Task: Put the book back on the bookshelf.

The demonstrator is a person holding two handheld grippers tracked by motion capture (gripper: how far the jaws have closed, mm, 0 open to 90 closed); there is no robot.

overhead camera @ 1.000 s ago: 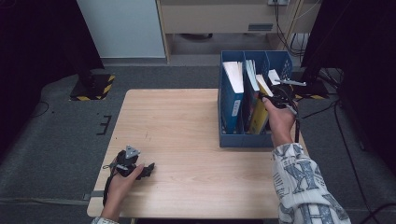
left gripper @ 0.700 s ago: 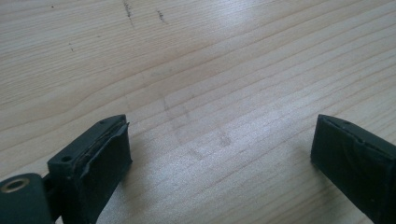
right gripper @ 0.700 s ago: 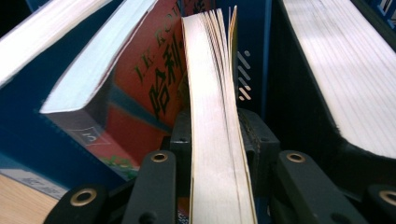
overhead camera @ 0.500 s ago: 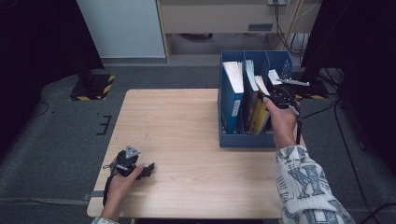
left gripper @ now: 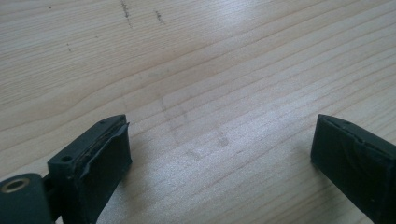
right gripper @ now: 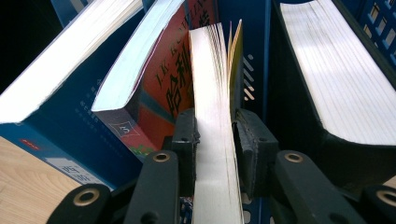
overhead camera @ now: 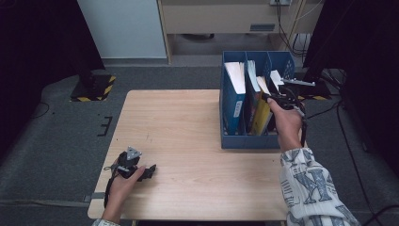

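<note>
right gripper [right gripper: 214, 154] clamps yellow book [right gripper: 212, 140], arm outstretched; l gripper [left gripper: 219, 154] prob resting open.

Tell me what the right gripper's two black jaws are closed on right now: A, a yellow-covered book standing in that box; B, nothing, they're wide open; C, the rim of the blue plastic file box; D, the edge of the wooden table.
A: in the right gripper view the right gripper has its jaws pressed against both sides of the yellow-covered book, which stands in the blue plastic file box.

right gripper [overhead camera: 269, 97] edged forward, nearer yellow book [overhead camera: 260, 117]
</note>
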